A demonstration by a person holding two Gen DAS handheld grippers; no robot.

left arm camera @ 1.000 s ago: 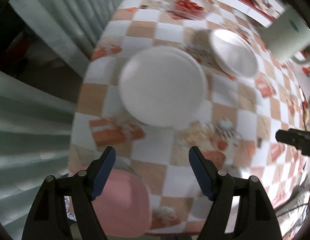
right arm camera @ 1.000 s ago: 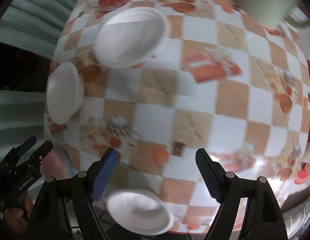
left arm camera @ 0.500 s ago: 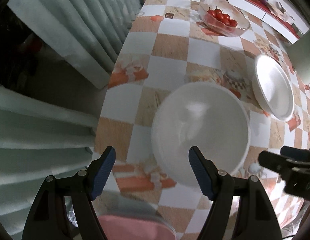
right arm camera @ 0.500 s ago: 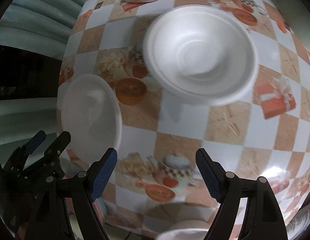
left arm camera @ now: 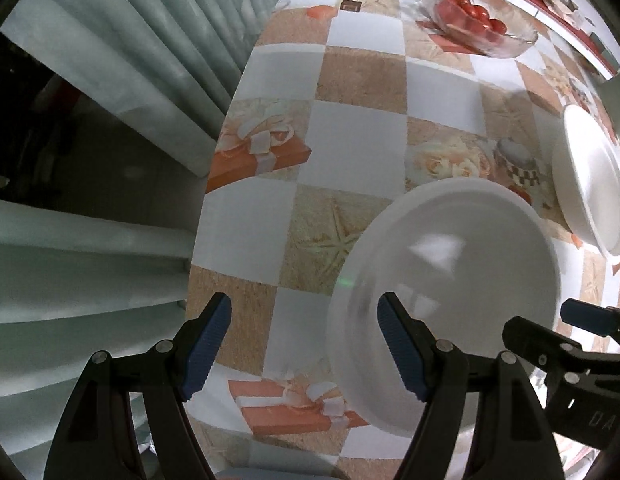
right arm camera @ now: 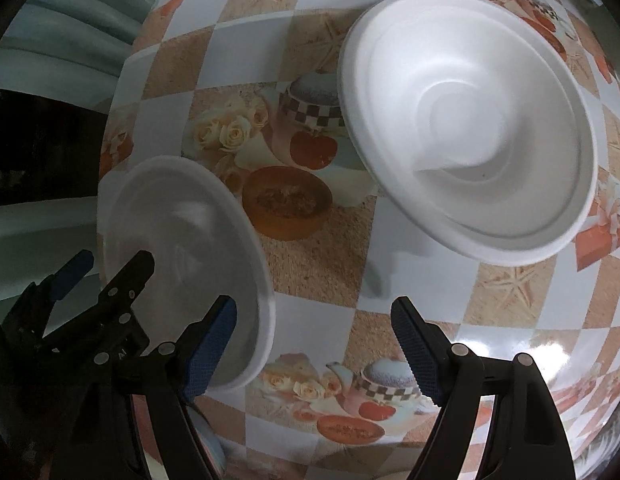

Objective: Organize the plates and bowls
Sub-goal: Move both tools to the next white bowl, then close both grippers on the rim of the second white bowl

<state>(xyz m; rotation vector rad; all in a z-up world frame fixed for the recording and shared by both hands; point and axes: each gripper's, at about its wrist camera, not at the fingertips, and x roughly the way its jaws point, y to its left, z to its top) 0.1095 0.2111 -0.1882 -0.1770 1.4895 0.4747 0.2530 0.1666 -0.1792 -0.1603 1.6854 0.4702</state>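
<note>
Left claw spread wide, empty, aimed steeply down at the worktop, near its left edge. Right-hand finger hanging over the left rim of the white plate, left-hand finger over bare checkered cloth; no contact visible, though the rim there is blurred. Probably lined up this way to straddle the rim and pinch it for a lift.

Right claw likewise gaping and holding nothing, also pointed steeply down. Its left finger just over the right edge of that same plate, right finger above plain cloth, nothing between the pads. Seen from the left camera as a black shape with a blue tip at the plate's right side. Hard to tell which claw is meant to take the plate; both flank it.

Further out: a white foam bowl, upright and open, lying to the right of and beyond the plate, apart from it, with printed fruit showing between them. Seemingly the other piece to be sorted, kept clear so each can be gripped by its lip. Far off on the worktop, a glass dish of tomatoes, well away. Pleated curtain past the left edge.
</note>
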